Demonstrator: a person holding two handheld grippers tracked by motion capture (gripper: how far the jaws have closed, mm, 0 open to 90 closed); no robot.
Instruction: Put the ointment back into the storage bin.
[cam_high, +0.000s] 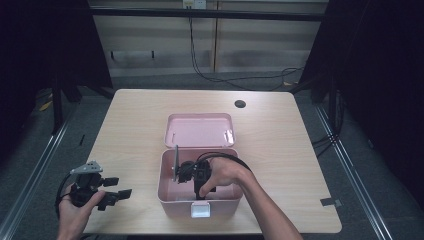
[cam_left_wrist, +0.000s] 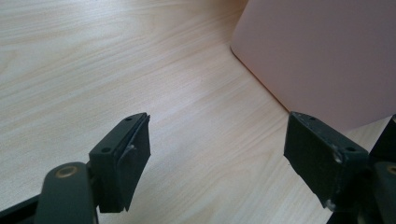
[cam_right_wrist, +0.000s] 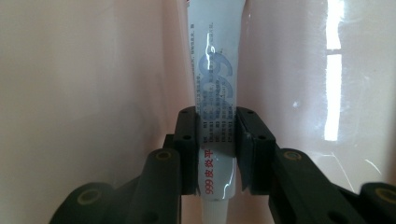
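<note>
Clamped from both sides, the two black jaws of the right gripper (cam_right_wrist: 215, 144) are pinching a slim white plastic ointment tube printed with blue and red lettering (cam_right_wrist: 215, 88), biting it near one end so that most of its length is running straight ahead, away from the jaws. That long axis is lying in line with the gripper's own reach, and the tube is sitting close against the smooth, glossy inner wall of the pink plastic storage box (cam_high: 167, 192), whose surface is catching window glare beyond it. Seen from above, the right gripper (cam_high: 196, 175) is reaching down inside this open box, with the person's right hand (cam_high: 220, 172) wrapped over it and the box's hinged pink lid (cam_high: 200, 130) lying back flat behind the rear wall. Whether the tube is touching the box floor cannot be told. Any coming move seems to hinge on that axis: as the tube is pointing along the jaws, it would have to travel lengthwise to clear or settle within the box walls. Out to the left of the box, well apart from it, the left gripper (cam_high: 107, 192) is resting over the pale wood-grain table (cam_high: 270, 130) with its jaws spread wide on nothing, aimed toward the box's outer side; the right hand is plainly the nearer one.
</note>
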